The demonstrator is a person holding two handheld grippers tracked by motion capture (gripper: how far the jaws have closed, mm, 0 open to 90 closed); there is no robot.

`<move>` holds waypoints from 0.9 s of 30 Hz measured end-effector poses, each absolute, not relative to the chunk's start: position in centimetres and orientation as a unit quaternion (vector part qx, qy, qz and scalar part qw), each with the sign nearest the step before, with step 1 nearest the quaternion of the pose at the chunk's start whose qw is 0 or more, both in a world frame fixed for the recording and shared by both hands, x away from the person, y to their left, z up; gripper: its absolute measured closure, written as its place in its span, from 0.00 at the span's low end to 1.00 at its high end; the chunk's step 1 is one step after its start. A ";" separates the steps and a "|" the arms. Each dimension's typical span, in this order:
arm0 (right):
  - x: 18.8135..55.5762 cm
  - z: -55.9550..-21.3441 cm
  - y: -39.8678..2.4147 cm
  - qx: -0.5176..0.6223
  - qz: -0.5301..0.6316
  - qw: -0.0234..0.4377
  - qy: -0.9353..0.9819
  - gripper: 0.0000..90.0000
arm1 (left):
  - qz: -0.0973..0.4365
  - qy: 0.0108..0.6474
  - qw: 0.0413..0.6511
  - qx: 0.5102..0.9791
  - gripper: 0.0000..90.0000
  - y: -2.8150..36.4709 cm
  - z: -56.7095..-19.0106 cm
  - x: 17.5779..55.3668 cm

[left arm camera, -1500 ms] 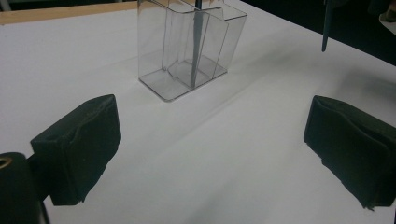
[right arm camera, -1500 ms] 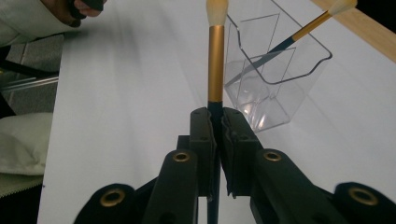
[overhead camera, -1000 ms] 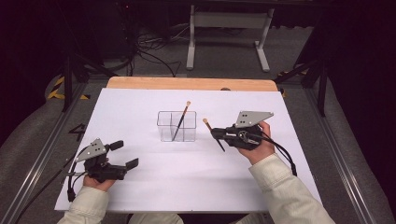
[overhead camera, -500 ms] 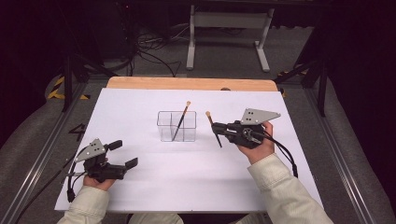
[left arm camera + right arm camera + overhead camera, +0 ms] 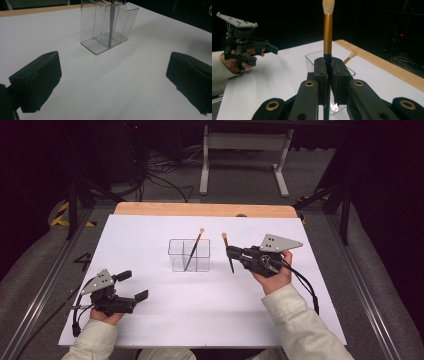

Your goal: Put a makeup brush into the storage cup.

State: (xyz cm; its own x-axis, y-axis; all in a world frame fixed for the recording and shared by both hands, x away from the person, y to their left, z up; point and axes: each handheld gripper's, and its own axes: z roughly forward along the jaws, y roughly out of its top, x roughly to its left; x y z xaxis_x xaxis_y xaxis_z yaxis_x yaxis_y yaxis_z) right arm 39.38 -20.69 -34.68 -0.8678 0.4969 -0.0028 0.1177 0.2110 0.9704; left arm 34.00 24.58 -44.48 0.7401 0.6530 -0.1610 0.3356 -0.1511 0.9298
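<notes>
A clear divided holder (image 5: 176, 261) stands mid-table on the white sheet, and one brush (image 5: 194, 249) leans in it, pale tip up. My right gripper (image 5: 231, 253), just right of the holder, is shut on a second brush (image 5: 225, 242). In the right gripper view that brush (image 5: 328, 27) stands nearly upright between the pressed pads (image 5: 320, 75), gold ferrule and pale tip above them. My left gripper (image 5: 132, 286) rests at the front left, open and holding nothing. Its wide-set pads (image 5: 40, 80) face the holder (image 5: 90, 27).
The white sheet (image 5: 150, 230) covers a wooden table whose far edge (image 5: 200, 210) shows. Beyond it lie floor cables and a metal stand (image 5: 245, 150). Metal rails run along both sides of the table.
The brush in my right gripper has tipped from slanting to nearly upright, its pale tip rising a little. My left gripper has stayed put.
</notes>
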 end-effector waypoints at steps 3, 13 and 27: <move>39.4 -34.6 -20.7 0.203 0.603 0.163 0.754 0.92 | 0.143 0.329 0.561 0.746 0.01 24.5 -44.7 34.0; 39.8 -34.6 -20.3 0.203 0.626 0.161 0.735 0.92 | 0.143 0.330 0.557 0.749 0.00 24.4 -45.0 34.2; 41.1 -34.0 -18.6 0.205 0.629 0.168 0.731 0.92 | 0.146 0.327 0.545 0.758 0.00 24.0 -45.3 34.3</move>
State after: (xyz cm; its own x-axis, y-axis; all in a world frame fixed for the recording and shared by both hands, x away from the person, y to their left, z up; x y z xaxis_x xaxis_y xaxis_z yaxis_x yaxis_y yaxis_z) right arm 41.07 -18.58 -33.96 -0.8596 0.5108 0.0123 0.0882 0.1246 0.9883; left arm 34.31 23.99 -45.28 0.7438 0.6546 -0.1354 0.3364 -0.1915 0.9220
